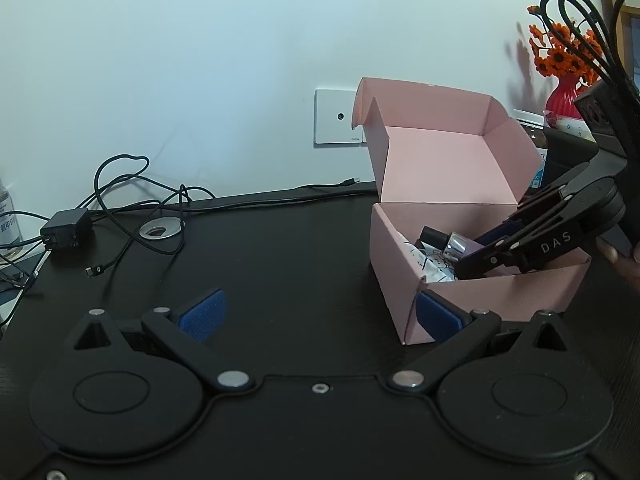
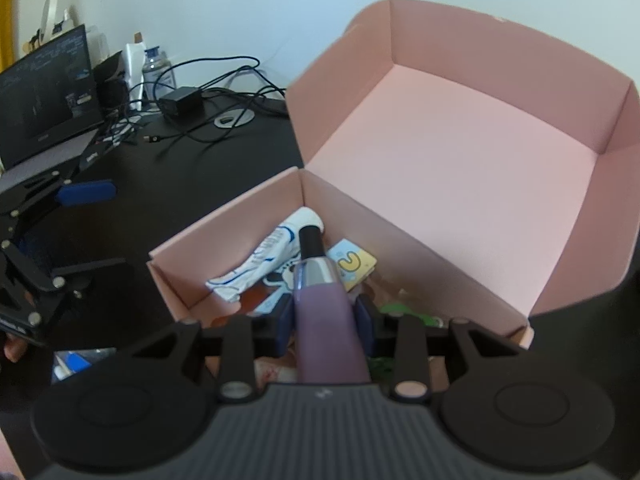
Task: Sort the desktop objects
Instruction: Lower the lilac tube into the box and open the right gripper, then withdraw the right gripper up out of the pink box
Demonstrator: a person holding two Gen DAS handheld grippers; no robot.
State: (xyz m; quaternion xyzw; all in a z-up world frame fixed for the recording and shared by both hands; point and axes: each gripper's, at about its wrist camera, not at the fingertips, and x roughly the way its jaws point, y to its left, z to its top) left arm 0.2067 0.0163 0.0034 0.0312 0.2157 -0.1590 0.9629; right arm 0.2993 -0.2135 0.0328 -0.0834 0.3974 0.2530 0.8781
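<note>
The purple tube [image 2: 324,320], capped in silver and black, is being held over the open pink box [image 2: 224,216], its long axis running straight out along the fingers, cap end pointing down into the box interior above a white tube [image 2: 264,260] and a yellow card [image 2: 354,264]. It is being gripped by the right hand-held gripper [image 2: 324,316], pads against both sides. Beside the box's near corner, the left hand-held gripper [image 1: 320,316] is being kept spread wide and empty above the table [image 1: 280,260].

the box [image 2: 460,152] is plain pale pink inside and out. the bottle [image 2: 326,320] is mauve with a silver collar and black cap. the tube [image 2: 264,264] is white with blue print. the bench [image 1: 280,260] is black. the tool pads [image 1: 204,314] are blue.
</note>
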